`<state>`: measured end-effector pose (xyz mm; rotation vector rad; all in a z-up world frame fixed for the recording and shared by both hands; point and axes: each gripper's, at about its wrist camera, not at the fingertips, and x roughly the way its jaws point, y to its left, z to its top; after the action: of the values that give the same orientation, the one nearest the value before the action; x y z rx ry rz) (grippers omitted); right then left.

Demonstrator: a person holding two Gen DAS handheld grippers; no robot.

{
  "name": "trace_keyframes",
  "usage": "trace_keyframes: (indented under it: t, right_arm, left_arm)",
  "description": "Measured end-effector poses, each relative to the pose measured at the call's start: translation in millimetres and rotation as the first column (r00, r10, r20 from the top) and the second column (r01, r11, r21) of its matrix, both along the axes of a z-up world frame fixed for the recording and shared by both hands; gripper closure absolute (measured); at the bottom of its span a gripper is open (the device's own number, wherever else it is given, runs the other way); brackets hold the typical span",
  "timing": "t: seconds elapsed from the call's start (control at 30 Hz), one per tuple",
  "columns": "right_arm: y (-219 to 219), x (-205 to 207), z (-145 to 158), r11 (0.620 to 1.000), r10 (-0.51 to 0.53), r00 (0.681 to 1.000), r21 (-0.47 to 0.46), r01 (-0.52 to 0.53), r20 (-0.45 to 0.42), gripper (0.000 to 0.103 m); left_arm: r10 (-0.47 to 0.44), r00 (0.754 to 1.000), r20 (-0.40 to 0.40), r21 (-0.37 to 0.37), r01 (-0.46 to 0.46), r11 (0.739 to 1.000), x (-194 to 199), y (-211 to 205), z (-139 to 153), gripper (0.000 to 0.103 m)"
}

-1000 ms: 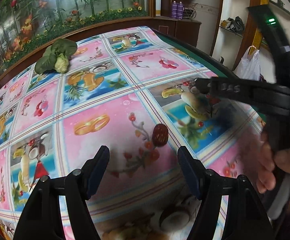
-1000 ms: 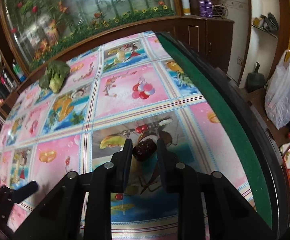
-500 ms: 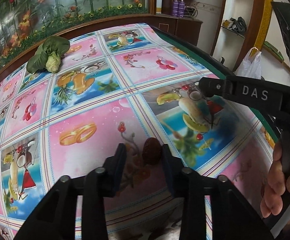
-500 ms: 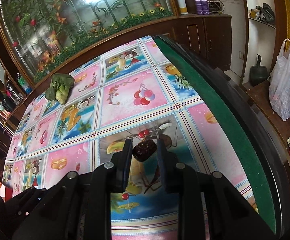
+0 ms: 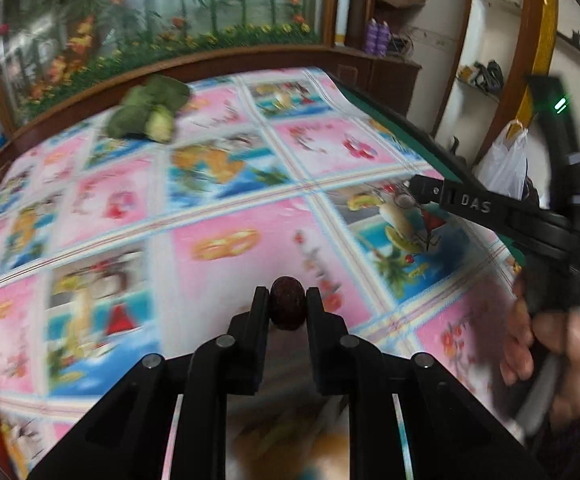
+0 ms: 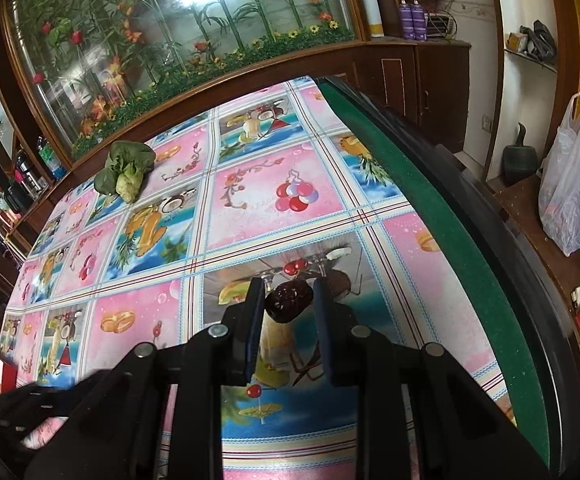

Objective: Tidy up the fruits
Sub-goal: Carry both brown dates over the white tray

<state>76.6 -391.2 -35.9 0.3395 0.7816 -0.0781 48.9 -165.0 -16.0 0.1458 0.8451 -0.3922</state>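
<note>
In the left wrist view my left gripper (image 5: 287,295) is shut on a dark red date (image 5: 286,302), pinched between both pads above the printed tablecloth (image 5: 217,216). My right gripper (image 6: 289,286) is shut on a second dark red date (image 6: 289,302), held over the cloth's fruit-drink panel near the table's right side. From the left wrist view the right gripper's finger (image 5: 466,202) reaches in from the right, with a person's hand (image 5: 562,344) on its handle.
A green leafy vegetable (image 6: 125,172) lies on the cloth at the far left. The green-edged table rim (image 6: 430,216) runs down the right. A white plastic bag (image 6: 570,192) hangs beyond it. A glass cabinet with artificial flowers (image 6: 185,32) backs the table.
My left gripper closed its jaws around the date that lay on the cloth and lifted it off. The right gripper kept still with its date.
</note>
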Motion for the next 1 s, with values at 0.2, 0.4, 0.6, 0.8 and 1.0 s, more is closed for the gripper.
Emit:
trace_keyframes:
  t: [0.2,0.4,0.6,0.8,1.0]
  right_arm:
    - [-2.0,-14.3,9.1,0.999,-0.025,0.996,-0.041,0.029,0.089,0.077]
    - [-8.1,-35.5,21.3,0.993,-0.118,0.972,0.008,0.119,0.202,0.077]
    - [52.2,-50.6,32.6,0.996,-0.068,0.967,0.067,0.054,0.246,0.077]
    - [176.4,-60.7,47.4,0.977,0.158,0.939,0.088,-0.193,0.307,0.077]
    - [306.3,-76.4,52.0,0.880,0.425,0.841,0.064,-0.470,0.335,0.076]
  left_arm:
    - [0.090,0.991,0.094,-0.007,-0.090,0.996,-56.3,87.7,33.2,0.086]
    - [0.257,0.949,0.183,-0.031,-0.255,0.966,-108.2,190.1,51.0,0.087]
    - [0.362,0.909,0.206,-0.026,-0.365,0.931,-130.9,253.8,47.8,0.087]
    - [0.437,0.863,0.252,0.007,-0.453,0.891,-140.1,296.5,45.7,0.087]
    - [0.502,0.825,0.260,0.008,-0.521,0.853,-149.8,334.1,41.2,0.087]
